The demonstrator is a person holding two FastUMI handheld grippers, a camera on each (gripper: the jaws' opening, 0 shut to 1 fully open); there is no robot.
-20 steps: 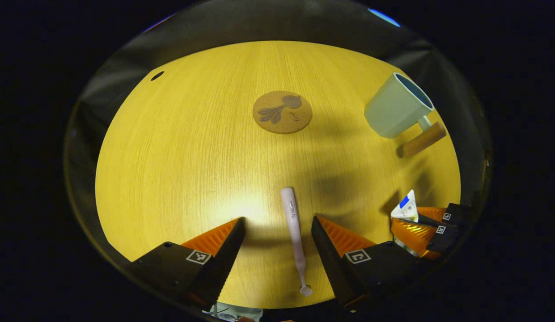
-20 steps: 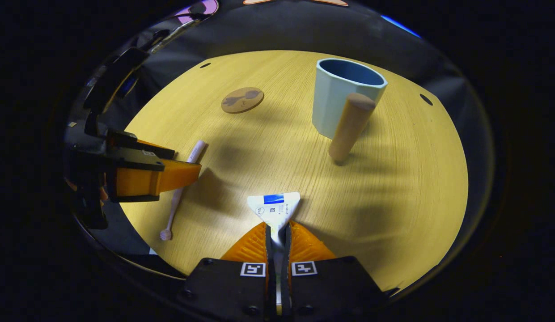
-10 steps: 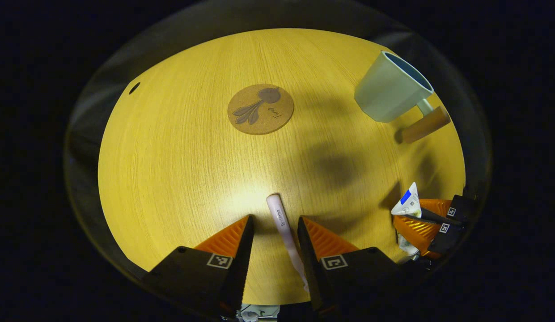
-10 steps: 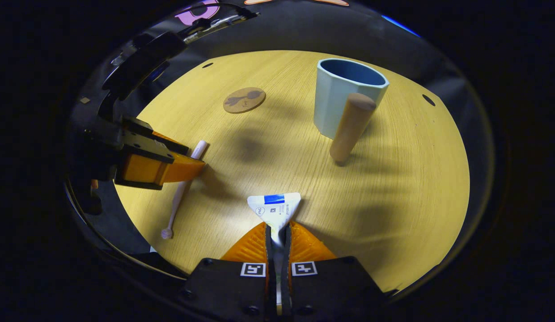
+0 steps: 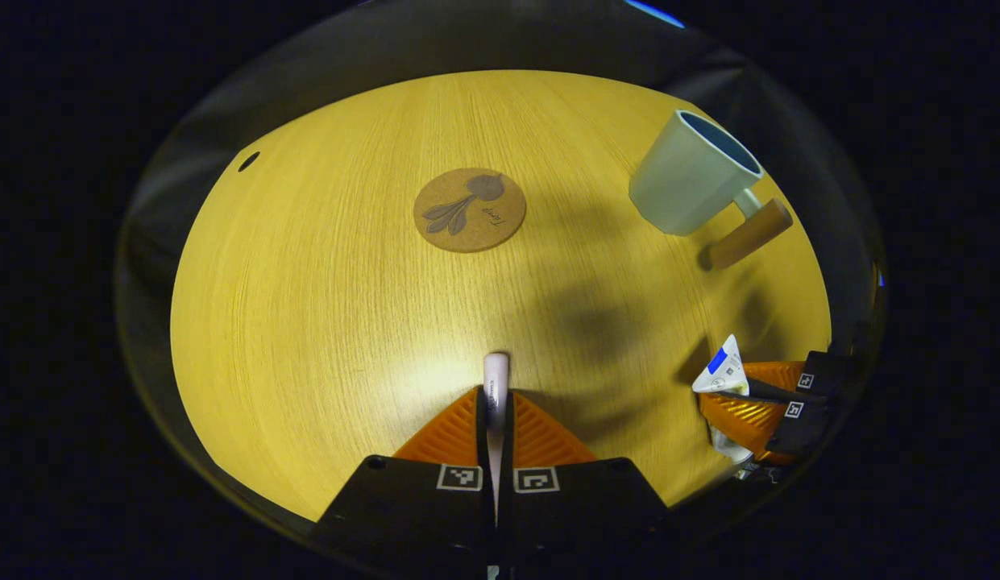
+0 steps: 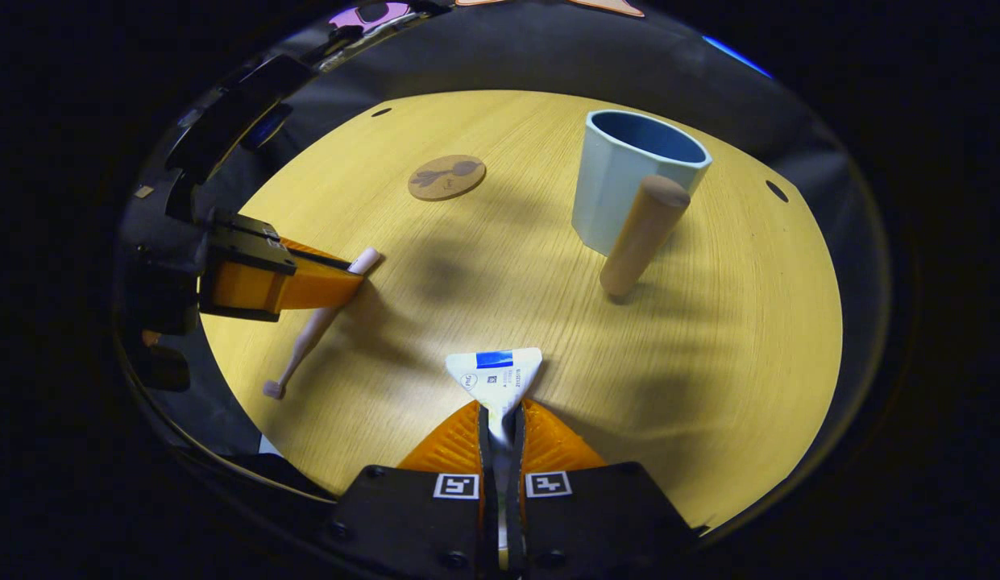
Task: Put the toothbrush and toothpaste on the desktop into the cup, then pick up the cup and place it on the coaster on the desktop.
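Note:
In the left gripper view my left gripper point(image 5: 495, 403) is shut on the pale pink toothbrush point(image 5: 495, 374), whose handle end sticks out ahead of the fingers. The right gripper view shows that same gripper point(image 6: 350, 280) at the left, holding the toothbrush point(image 6: 306, 338) with its head hanging down and left. My right gripper point(image 6: 500, 419) is shut on the white toothpaste tube point(image 6: 495, 374), which has a blue stripe. The tube point(image 5: 721, 372) also appears at the far right of the left gripper view. A pale blue cup point(image 6: 628, 181) with a wooden handle point(image 6: 641, 238) stands upright beyond the tube. The cork coaster point(image 5: 469, 209) lies mid-table.
The round yellow wooden table point(image 5: 322, 306) carries everything. Small dark holes point(image 5: 248, 161) sit near its far rim. Black cloth surrounds the table. The cup point(image 5: 685, 185) stands at the table's right side, the coaster point(image 6: 446, 177) to its left.
My left gripper has shut on the toothbrush, which lay between its open fingers before, and the brush now tilts off the table. My right gripper keeps its hold on the toothpaste.

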